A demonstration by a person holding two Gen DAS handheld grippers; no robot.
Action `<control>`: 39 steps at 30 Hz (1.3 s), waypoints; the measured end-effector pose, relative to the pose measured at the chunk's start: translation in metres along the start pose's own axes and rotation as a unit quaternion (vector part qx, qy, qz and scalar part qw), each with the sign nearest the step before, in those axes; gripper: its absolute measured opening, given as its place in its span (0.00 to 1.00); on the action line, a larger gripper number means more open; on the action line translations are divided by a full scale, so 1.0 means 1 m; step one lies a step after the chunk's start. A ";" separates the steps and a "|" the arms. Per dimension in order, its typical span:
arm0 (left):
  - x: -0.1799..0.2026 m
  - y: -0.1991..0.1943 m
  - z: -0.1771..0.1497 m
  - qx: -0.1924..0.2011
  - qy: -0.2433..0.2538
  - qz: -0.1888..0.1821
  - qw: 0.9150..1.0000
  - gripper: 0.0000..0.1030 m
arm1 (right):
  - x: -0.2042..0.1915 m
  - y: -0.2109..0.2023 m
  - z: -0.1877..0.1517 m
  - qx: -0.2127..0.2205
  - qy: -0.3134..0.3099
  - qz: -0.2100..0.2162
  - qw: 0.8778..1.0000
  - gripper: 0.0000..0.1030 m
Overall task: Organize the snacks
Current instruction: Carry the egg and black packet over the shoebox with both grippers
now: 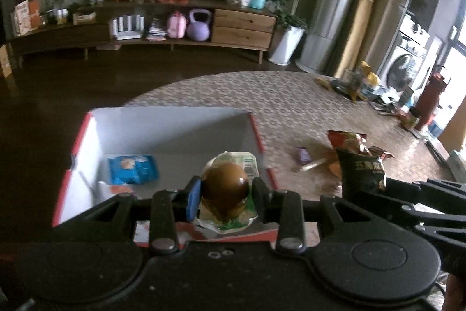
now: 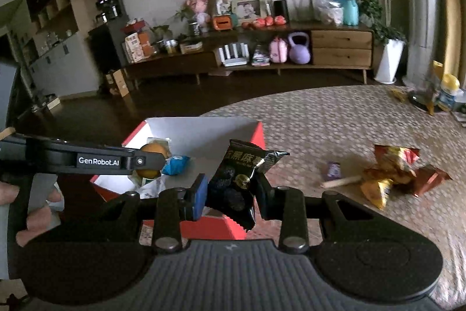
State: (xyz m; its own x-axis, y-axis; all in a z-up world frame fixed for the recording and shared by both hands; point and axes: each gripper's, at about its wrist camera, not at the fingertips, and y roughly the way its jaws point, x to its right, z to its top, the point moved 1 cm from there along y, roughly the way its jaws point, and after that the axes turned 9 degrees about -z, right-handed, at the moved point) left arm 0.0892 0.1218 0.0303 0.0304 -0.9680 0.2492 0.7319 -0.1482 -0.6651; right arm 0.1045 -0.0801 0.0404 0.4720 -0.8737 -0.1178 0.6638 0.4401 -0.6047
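Over a red-sided box (image 1: 76, 147) with a pale grey interior, the left gripper (image 1: 224, 196) pinches a vacuum-packed brown egg (image 1: 224, 188) between its jaws, the packet's clear, green-printed wrapper sticking out above and below the fingers. A blue snack packet (image 1: 132, 168) already lies on the box floor at ten o'clock from the egg. In the right wrist view, the right gripper (image 2: 230, 194) has its jaws pressed on a black sesame snack bag (image 2: 240, 179), held above the box's near right corner, at three o'clock from the egg. The left tool's arm crosses that view from nine o'clock and partly covers the egg and the blue packet, so little of the box's contents shows past it. On the patterned rug (image 2: 335, 118) at three o'clock of the box, well apart from it, sits a loose pile of red and yellow snack bags (image 2: 399, 174), with a small purple packet (image 2: 333, 169) and a pale stick-shaped snack (image 2: 342, 181) just beside it. A long wooden sideboard (image 2: 340, 47) crowded with ornaments lines the far wall at twelve o'clock.
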 end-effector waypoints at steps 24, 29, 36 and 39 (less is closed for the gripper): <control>-0.118 0.033 0.003 -0.031 -0.059 0.079 0.995 0.34 | -0.067 0.123 0.010 -0.064 -0.052 0.008 0.997 0.33; -0.129 0.049 0.001 -0.045 -0.057 0.087 0.994 0.34 | -0.068 0.149 0.006 -0.084 -0.066 0.001 0.994 0.33; -0.130 0.070 0.001 -0.060 -0.054 0.081 0.993 0.34 | -0.071 0.171 0.001 -0.106 -0.080 -0.002 0.991 0.33; -0.130 0.079 -0.001 -0.068 -0.055 0.081 0.993 0.34 | -0.071 0.176 -0.001 -0.116 -0.081 -0.005 0.990 0.33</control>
State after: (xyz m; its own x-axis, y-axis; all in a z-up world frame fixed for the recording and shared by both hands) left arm 0.1421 0.2356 -0.0550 0.2197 -0.9547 0.2007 0.6125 -0.0252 -0.7901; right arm 0.1877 0.0590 -0.0584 0.5654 -0.8248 0.0054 0.5272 0.3564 -0.7714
